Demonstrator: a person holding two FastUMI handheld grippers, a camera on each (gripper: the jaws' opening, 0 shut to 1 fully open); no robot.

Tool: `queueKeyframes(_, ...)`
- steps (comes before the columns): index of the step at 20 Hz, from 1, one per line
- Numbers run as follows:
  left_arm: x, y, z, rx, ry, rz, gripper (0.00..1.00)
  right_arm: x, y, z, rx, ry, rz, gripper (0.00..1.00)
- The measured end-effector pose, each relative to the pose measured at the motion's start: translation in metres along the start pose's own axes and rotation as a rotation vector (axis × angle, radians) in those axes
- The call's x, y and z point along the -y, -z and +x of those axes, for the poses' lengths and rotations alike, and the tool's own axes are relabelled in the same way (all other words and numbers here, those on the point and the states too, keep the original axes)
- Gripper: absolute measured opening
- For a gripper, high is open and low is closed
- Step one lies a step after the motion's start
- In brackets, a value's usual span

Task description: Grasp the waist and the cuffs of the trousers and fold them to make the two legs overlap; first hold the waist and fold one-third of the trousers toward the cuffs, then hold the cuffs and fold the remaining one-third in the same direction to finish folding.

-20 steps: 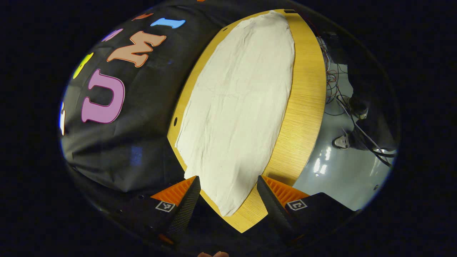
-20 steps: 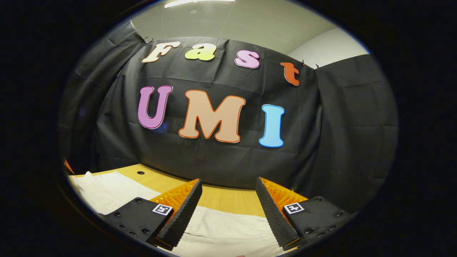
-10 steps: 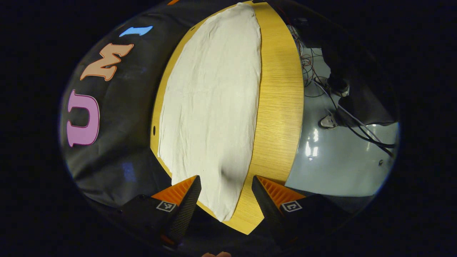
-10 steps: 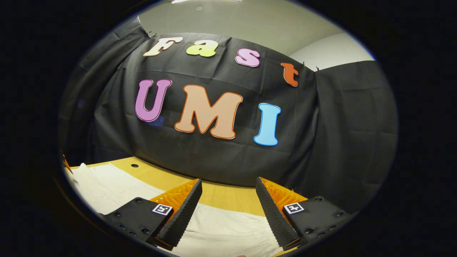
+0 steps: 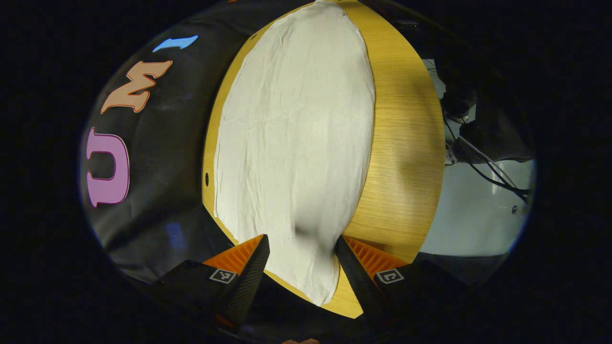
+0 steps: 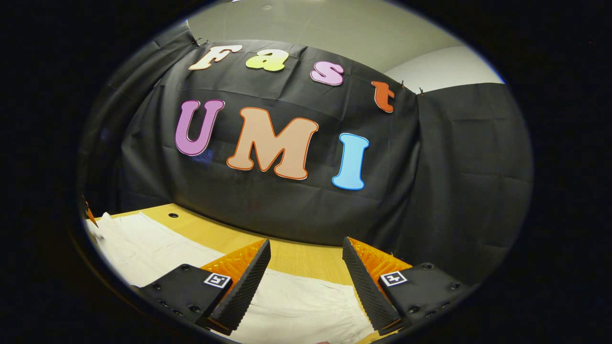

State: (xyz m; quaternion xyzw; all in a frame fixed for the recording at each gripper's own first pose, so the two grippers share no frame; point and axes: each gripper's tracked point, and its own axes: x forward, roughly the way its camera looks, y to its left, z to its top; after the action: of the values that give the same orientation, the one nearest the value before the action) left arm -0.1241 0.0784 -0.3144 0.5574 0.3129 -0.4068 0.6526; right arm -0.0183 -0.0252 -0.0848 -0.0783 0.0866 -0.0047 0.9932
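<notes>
Cream-white trousers [image 5: 296,143] lie flat and lengthwise along the wooden table [image 5: 406,157] in the left gripper view. Their near end reaches the table's near edge between my fingers. My left gripper [image 5: 301,267] hovers open just above that near end, with nothing between its fingers. In the right gripper view the trousers [image 6: 296,310] spread across the table [image 6: 224,236] under and ahead of my right gripper [image 6: 306,282], which stands open and holds nothing. I cannot tell which end is the waist.
Black cloth walls the far side of the table [image 6: 296,210]. To the table's right in the left gripper view is grey floor [image 5: 478,215] with cables [image 5: 483,162] and dark gear. A small hole [image 5: 206,179] marks the tabletop near its far edge.
The left gripper has come in lower over the trousers' near end, its shadow growing on the cloth. The right gripper has tilted down slightly, showing more table and trousers.
</notes>
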Motion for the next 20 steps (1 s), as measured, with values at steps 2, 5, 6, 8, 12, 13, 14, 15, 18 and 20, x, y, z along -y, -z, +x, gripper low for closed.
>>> queueKeyframes(2,0.005,-0.001,0.004,-0.005,0.004,0.027,0.7,0.003,0.001,0.0,-0.003,0.004,-0.002,0.97)
queueKeyframes(5,0.01,0.001,0.007,-0.015,0.01,0.03,0.41,0.008,0.005,-0.001,-0.009,0.001,-0.029,0.98)
queueKeyframes(6,0.016,0.001,0.007,-0.019,0.02,0.013,0.27,0.01,0.006,-0.001,-0.013,-0.001,-0.044,0.97)
queueKeyframes(8,0.019,0.0,0.006,-0.028,0.023,0.008,0.08,0.013,0.011,-0.003,-0.022,-0.012,-0.079,0.98)
queueKeyframes(12,0.018,0.001,0.008,-0.034,0.0,0.016,0.01,0.022,0.02,-0.009,-0.037,-0.044,-0.19,0.98)
queueKeyframes(13,0.018,0.001,0.008,-0.036,-0.001,0.008,0.0,0.026,0.023,-0.012,-0.041,-0.051,-0.224,0.98)
queueKeyframes(14,0.018,0.001,0.008,-0.04,-0.002,-0.001,0.0,0.028,0.024,-0.015,-0.046,-0.059,-0.254,0.99)
queueKeyframes(15,0.018,0.001,0.007,-0.041,-0.005,-0.009,0.0,0.031,0.028,-0.018,-0.053,-0.072,-0.292,0.99)
queueKeyframes(18,0.018,0.001,0.007,-0.045,-0.02,-0.001,0.0,0.031,0.044,-0.029,-0.076,-0.119,-0.383,0.98)
queueKeyframes(20,0.018,0.001,0.007,-0.049,-0.029,0.004,0.0,0.031,0.06,-0.038,-0.102,-0.171,-0.467,0.97)
